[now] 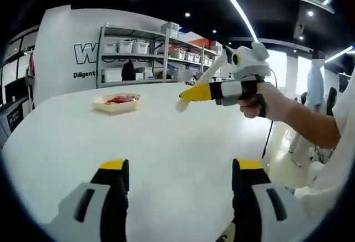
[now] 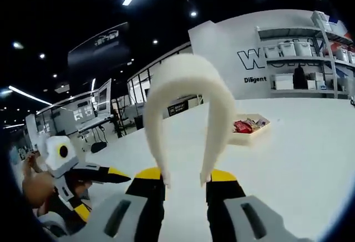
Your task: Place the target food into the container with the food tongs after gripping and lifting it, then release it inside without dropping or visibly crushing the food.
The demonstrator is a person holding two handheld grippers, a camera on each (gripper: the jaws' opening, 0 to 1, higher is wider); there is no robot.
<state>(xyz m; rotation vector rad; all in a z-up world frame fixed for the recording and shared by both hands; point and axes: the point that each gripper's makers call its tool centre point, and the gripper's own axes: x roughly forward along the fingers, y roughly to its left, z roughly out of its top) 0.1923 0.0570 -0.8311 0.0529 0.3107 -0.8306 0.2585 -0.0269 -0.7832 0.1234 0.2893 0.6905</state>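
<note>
Holding red food, shallow tray (right hand-held gripper pinching white tongs; left hand-held gripper spread).

- The food tongs are cream-white, a bent U-shaped strip, held between the jaws of the right hand-held gripper, arch upward.
- The container, a shallow cream tray, lies on the white surface at 11 o'clock in the left gripper view.
- Red food lies inside it.

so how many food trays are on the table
1. A single shallow tray holding red food sits on the white table, far from both grippers; in the right gripper view it shows beyond the white tongs. The tongs may hide part of the table there.
</note>
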